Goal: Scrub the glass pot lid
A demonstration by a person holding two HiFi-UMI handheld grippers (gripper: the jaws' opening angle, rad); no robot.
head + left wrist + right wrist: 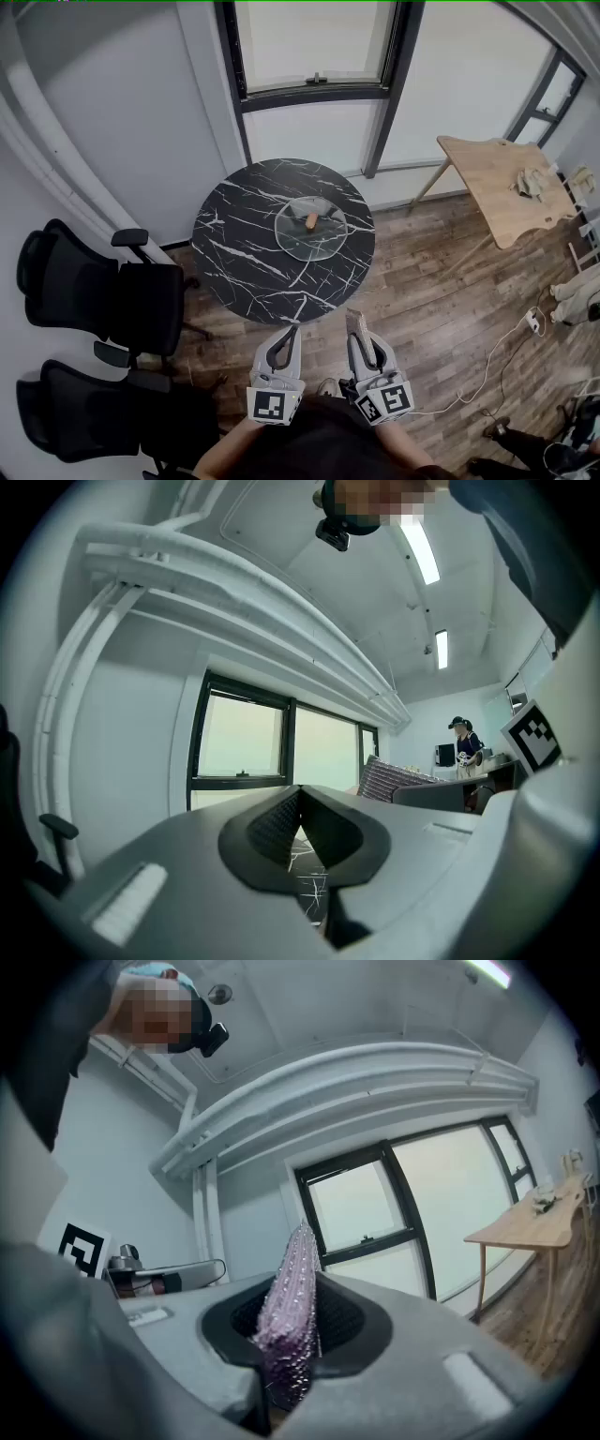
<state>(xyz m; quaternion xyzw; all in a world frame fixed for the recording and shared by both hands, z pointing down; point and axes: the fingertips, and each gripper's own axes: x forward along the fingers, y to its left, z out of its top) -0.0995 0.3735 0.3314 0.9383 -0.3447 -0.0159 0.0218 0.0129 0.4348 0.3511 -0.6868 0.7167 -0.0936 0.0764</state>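
Approach step, likely: right gripper (360, 339) clamps a scrubber (291, 1307), left gripper (287, 334) is closed and empty. Next, reach the lid (314, 230) at the table's (239, 248) middle.

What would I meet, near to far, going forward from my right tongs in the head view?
right tongs, shut on a purple scrubber → near rim of the round marble table → glass pot lid lying on it → window

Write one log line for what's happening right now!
left gripper: shut, empty | right gripper: shut on purple scrubber | glass lid: on table, untouched
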